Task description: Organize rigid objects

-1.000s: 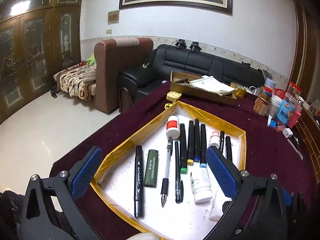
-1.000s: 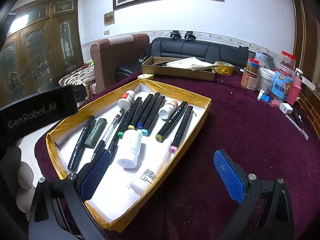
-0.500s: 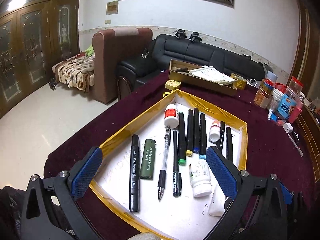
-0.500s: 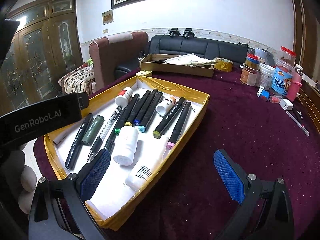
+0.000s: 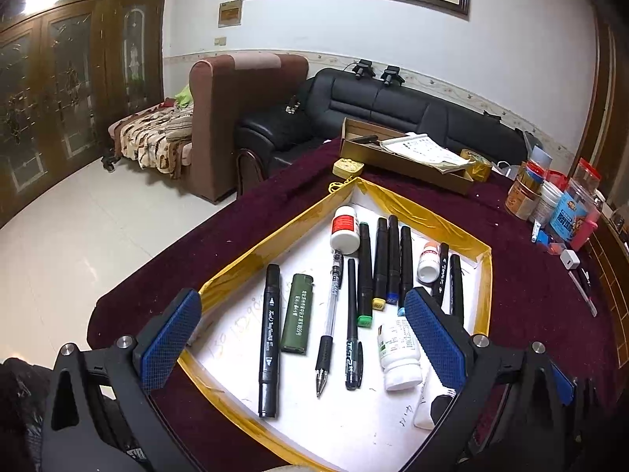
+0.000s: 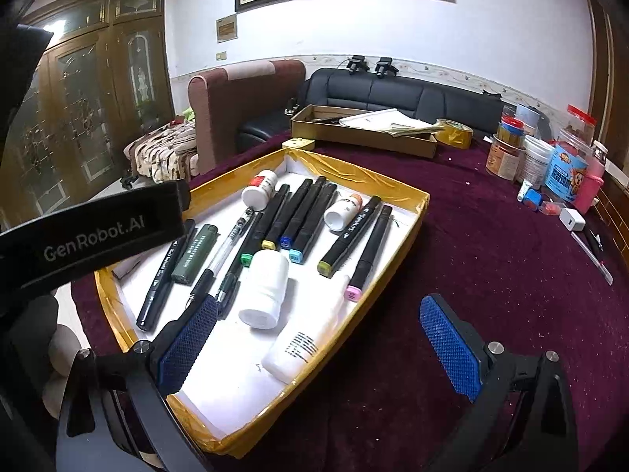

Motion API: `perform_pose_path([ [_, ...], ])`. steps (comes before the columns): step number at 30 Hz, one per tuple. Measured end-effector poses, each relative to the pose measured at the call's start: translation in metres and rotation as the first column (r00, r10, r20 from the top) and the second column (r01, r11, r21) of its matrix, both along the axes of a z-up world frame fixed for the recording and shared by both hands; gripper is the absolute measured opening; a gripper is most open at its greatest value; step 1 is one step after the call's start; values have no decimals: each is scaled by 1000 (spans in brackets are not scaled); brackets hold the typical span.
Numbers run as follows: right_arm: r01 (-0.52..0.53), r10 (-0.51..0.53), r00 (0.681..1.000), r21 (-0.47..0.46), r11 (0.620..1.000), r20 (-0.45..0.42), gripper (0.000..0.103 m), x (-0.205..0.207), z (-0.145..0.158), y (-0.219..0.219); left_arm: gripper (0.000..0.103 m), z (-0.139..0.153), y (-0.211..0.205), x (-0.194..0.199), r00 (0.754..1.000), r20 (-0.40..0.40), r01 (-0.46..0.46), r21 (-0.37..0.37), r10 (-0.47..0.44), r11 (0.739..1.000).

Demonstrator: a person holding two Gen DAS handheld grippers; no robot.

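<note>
Two grippers, both with jaws spread wide and nothing between them, hanging over the near end of the tray (image 5: 487, 275). Tray's the gold-taped one with the white bottom, sitting on the maroon counter (image 6: 491, 275), and all the stuff is lying flat inside it.

In the left wrist view, going left to right: a black marker (image 5: 269, 334), a green lighter (image 5: 298, 314) just beside it, a clear pen (image 5: 329, 322), a thin black pen (image 5: 352, 326), then a tight row of markers (image 5: 383, 263) with a red-label bottle (image 5: 345, 230) at the far left end of the row. A white bottle (image 5: 399, 354) lies near the right pad of the left gripper (image 5: 300, 340).

From the right wrist view, the right gripper (image 6: 318, 348) straddles the tray's near right edge: left pad over the tray floor, right pad out over the counter. A white tube (image 6: 310, 334) lies between them, close to the rim.

Compared with a second ago, nothing in the tray has shifted. Both cameras have crept in a little, so the tray sits a bit lower and fuller in frame, and the left gripper's body (image 6: 90, 236) covers more of the tray's left side in the right view. Jaws haven't changed their spread.

Farther out: a cardboard box (image 6: 361, 135) and jars (image 6: 507, 153) on the far counter.
</note>
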State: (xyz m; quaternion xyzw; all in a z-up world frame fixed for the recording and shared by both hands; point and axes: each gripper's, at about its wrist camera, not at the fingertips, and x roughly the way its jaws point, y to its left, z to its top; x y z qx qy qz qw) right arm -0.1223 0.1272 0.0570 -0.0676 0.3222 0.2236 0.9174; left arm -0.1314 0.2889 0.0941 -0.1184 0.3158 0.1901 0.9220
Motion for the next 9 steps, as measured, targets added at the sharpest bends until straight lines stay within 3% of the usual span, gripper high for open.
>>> perform_pose_path([
  [9,-14,14,1000,16,1000,4,102,-3,4,-2,103,8,-5,-6,1000,6,-9,23,8,1000],
])
